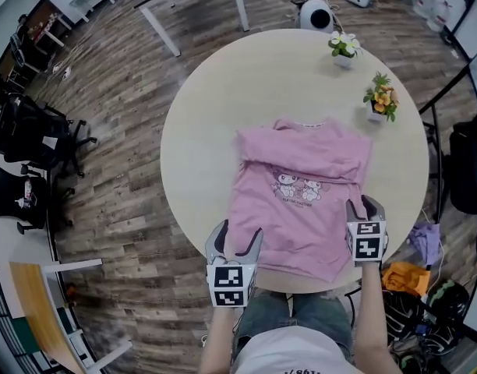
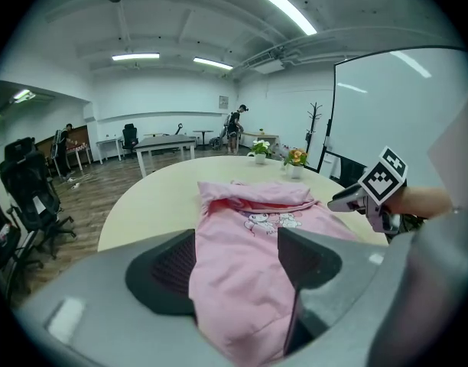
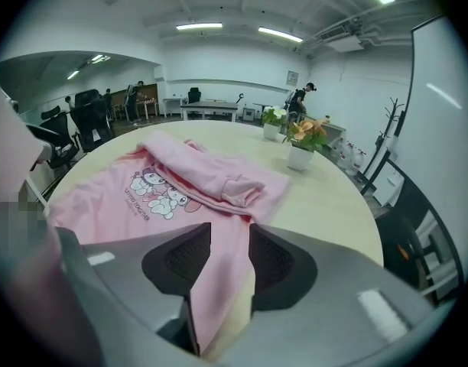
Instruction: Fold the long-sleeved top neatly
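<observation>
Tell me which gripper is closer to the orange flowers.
Right. The right gripper holds the pink top by its hem, on the same side of the table as the orange flowers; the left gripper holds the opposite hem corner, farther away.

The top is soft, matt pink cloth, lightly creased. The table under it looks smooth and matt. The floor, upper left, is grained wood planking.

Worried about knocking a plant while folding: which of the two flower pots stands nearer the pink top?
The small pot of orange flowers, right of the pink long-sleeved top; the white-flowered pot stands farther back.
</observation>
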A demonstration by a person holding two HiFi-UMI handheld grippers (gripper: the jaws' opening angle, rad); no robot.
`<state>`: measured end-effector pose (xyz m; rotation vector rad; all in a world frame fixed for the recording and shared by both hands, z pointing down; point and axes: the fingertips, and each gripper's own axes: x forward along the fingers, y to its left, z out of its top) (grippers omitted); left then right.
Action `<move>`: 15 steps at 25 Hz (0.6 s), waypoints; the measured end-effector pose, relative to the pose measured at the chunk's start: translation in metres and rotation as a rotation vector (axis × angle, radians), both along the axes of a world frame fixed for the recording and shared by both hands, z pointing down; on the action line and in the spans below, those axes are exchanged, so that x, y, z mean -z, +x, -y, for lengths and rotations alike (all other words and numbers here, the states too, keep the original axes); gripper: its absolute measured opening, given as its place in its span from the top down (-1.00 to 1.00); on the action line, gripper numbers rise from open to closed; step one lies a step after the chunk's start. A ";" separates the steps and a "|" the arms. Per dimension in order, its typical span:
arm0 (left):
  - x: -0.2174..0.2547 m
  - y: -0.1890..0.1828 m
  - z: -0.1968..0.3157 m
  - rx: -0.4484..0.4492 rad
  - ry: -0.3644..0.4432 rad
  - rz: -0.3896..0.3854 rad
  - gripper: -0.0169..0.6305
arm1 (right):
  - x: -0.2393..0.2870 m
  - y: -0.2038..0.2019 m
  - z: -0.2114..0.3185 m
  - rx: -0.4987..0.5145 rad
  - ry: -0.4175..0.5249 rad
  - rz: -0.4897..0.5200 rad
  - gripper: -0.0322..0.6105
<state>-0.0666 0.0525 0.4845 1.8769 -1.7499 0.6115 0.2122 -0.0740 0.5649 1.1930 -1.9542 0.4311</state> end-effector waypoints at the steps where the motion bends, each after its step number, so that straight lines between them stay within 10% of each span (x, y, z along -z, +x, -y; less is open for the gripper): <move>1: 0.000 -0.001 -0.004 -0.011 -0.003 -0.002 -0.10 | 0.004 0.000 -0.009 -0.012 0.006 0.001 0.32; 15: -0.017 -0.015 -0.069 -0.176 -0.056 -0.026 -0.10 | 0.013 0.015 -0.133 -0.213 0.022 -0.001 0.30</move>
